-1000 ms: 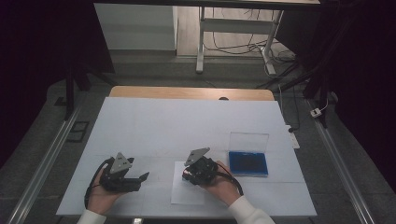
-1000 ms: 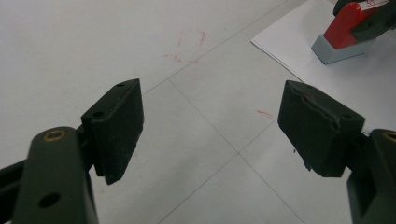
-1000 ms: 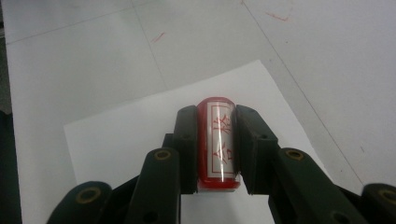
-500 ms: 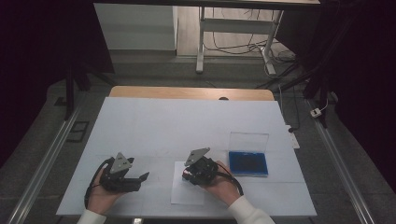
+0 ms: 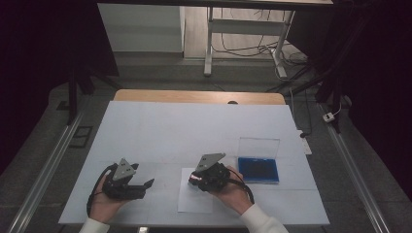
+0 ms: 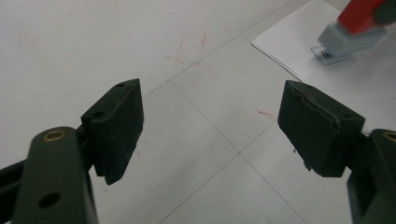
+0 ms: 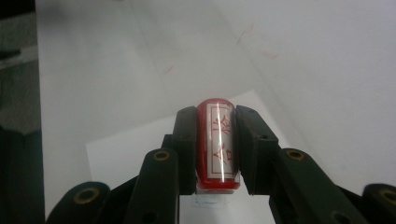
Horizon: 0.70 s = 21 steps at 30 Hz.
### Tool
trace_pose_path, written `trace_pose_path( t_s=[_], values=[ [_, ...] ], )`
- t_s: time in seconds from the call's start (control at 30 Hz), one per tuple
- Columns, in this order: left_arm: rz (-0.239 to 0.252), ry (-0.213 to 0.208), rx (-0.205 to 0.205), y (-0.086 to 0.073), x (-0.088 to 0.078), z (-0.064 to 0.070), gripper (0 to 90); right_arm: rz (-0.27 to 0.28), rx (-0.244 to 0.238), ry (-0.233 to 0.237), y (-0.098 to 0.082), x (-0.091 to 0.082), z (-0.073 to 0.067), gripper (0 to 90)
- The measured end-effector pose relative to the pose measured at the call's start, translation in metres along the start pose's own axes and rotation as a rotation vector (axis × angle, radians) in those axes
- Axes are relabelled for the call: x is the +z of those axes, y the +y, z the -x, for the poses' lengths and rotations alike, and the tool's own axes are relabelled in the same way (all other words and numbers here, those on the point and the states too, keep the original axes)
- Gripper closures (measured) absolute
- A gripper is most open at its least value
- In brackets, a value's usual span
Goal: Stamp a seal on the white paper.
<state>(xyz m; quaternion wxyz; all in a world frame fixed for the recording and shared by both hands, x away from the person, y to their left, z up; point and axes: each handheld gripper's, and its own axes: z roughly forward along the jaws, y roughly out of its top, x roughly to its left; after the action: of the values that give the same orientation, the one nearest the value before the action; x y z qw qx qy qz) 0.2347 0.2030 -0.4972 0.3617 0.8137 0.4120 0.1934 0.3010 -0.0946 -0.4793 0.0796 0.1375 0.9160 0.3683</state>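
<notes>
On white paper sheet, right gripper pinching red stamp with unreadable red characters, left gripper spread.

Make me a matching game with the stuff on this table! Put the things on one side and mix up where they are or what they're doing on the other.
Things:
1. red stamp
2. left gripper
3. blue ink pad
4. sheet of paper

States:
A. lies flat under the stamp
B. jaws wide open, nothing between them
C. sits in an open clear case to the right of the paper
D. clamped between the right gripper jaws

Pairs: 1-D, 2-B, 3-C, 4-A
</notes>
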Motion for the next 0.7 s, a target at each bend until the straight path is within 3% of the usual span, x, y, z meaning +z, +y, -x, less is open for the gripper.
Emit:
trace_pose_path(
  t_s=[0.3, 0.7],
  values=[
    [-0.001, 0.001, 0.002, 0.0, 0.0, 0.001, 23.2, 0.067, 0.025, -0.014, 0.005, -0.029, 0.002, 70.0],
    [-0.004, 0.005, 0.008, 0.0, 0.0, 0.002, 23.3, 0.068, 0.025, -0.048, 0.002, -0.036, 0.006, 69.9]
  ],
)
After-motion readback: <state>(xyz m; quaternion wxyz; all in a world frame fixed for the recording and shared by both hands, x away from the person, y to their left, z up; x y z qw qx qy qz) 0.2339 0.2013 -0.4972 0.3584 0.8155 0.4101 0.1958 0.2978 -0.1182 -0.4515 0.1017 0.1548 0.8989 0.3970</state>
